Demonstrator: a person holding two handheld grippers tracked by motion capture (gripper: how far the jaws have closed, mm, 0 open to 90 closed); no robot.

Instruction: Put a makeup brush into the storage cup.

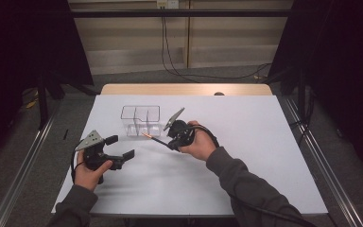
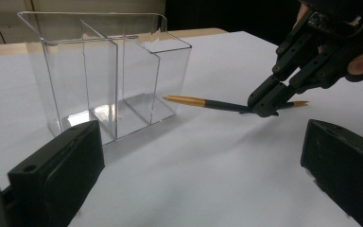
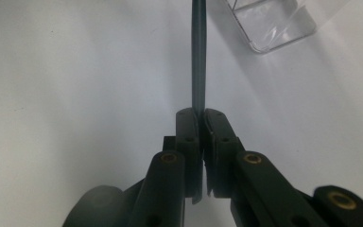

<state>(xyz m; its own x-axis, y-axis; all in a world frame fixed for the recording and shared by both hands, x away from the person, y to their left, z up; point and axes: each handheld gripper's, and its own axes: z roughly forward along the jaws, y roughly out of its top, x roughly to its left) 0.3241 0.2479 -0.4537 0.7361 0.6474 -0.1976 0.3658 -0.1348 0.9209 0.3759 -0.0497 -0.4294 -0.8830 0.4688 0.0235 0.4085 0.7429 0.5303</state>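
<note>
Right gripper (image 1: 171,142) clamped on a dark pen (image 2: 227,105), held just above the table beside a clear organizer.

The right gripper's jaws are pressed together on the pen's dark barrel, near one end; a short gold tip pokes out behind the jaws, and the long part runs left toward the organizer, ending in a gold section. The pen is slim, dark green to black along the middle, gold at both ends, roughly level and off the white table (image 1: 246,156). Its gold end points at the near right corner of the clear plastic organizer (image 1: 141,119), close to the wall; whether they touch I cannot tell. The organizer stands upright, split by dividers into compartments. The left gripper (image 1: 122,147) sits to the near left, jaws wide apart, holding nothing.
</note>
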